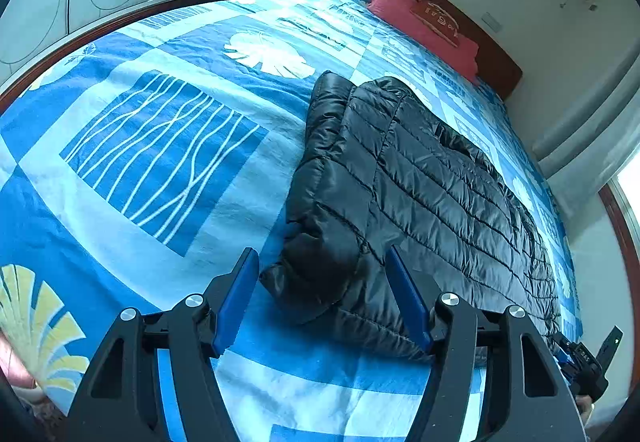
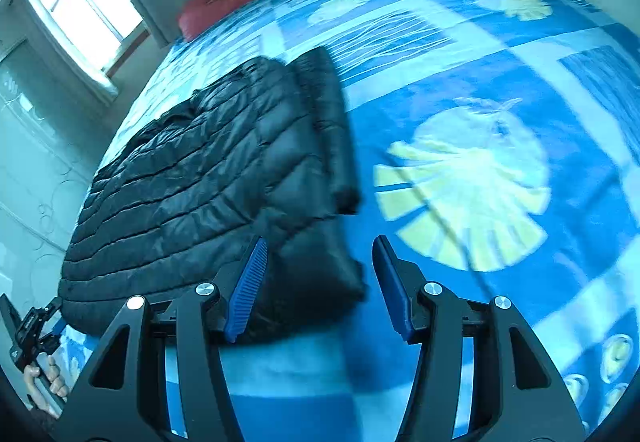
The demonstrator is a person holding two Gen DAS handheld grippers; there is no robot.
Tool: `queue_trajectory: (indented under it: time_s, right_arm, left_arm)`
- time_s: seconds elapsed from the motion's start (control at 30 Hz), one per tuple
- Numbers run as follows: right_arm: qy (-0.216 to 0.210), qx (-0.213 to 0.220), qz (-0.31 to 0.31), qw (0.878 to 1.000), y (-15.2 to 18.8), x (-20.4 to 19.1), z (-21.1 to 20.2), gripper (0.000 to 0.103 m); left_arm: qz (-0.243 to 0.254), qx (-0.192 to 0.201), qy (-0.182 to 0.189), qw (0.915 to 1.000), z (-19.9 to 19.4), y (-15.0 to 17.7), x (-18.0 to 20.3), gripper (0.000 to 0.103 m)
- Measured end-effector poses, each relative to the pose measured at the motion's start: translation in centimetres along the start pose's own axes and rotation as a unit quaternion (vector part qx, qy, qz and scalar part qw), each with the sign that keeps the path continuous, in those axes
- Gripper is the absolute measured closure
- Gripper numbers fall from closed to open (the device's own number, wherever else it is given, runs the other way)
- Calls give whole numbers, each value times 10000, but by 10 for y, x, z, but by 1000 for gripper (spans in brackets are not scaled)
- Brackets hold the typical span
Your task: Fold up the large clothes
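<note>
Readable text: the only lettering I can find sits on the other gripper as seen at the lower right edge of the left wrist view, and it is too small to read reliably. The gold characters on the dark panel point(image 1: 438, 20) lying on the red pillow point(image 1: 424, 30) are likewise not legible.

Garment: the black quilted down jacket point(image 1: 420, 182) lies on the bed, over the blue and white patterned bedspread point(image 1: 160, 146). Its shell is glossy, stitched in horizontal channels. In the left wrist view one sleeve point(image 1: 324, 178) is laid along the near side of the body, with its cuff end toward my left gripper. The jacket runs lengthwise toward the headboard point(image 1: 492, 58). The right wrist view is motion-blurred, but it shows the same jacket point(image 2: 192, 178) with a folded-in sleeve point(image 2: 332, 130) along its right edge.

Left gripper point(image 1: 322, 294): I hold it low over the bed, pointing at the cuff end of the sleeve. The blue fingers point(image 1: 240, 298) are spread wide, on either side of the cuff, gripping nothing.

Right gripper point(image 2: 320, 282): I hold it above the corner of the jacket nearest it. Its fingers point(image 2: 248, 286) are also spread apart, with the fabric corner between them but not pinched. The left hand point(image 2: 44, 382) shows at the lower left edge of that view.
</note>
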State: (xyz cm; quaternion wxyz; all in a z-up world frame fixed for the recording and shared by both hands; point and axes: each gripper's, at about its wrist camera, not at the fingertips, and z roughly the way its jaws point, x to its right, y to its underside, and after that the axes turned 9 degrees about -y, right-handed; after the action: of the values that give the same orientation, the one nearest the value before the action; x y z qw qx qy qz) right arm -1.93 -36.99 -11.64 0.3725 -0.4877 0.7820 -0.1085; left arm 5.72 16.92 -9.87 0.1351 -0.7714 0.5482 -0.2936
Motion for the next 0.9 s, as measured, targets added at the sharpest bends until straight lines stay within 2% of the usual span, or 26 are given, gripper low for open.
queue_trajectory:
  time_s: [0.13, 0.33, 0.53, 0.7, 0.8, 0.9]
  right_arm:
    - [220, 228, -113, 9994, -5, -3, -17, 48]
    - [12, 239, -578, 9980, -12, -46, -11, 48]
    - [-322, -176, -1204, 9920, -16, -117, 39, 50]
    - [-510, -349, -1651, 9843, -31, -177, 84, 50]
    - [-554, -454, -1807, 9809, -41, -207, 111, 59]
    - [-563, -510, -1888, 9791, -48, -224, 134, 61]
  left_arm:
    - [-14, 31, 125, 9999, -5, -9, -2, 38]
    - [193, 37, 299, 9994, -6, -27, 12, 38]
    - [501, -152, 178, 9985, 15, -46, 24, 38]
    - [732, -226, 20, 9971, 33, -60, 35, 38]
    - [886, -262, -139, 9956, 44, -66, 39, 38]
    - [1012, -282, -277, 9941, 53, -70, 39, 38]
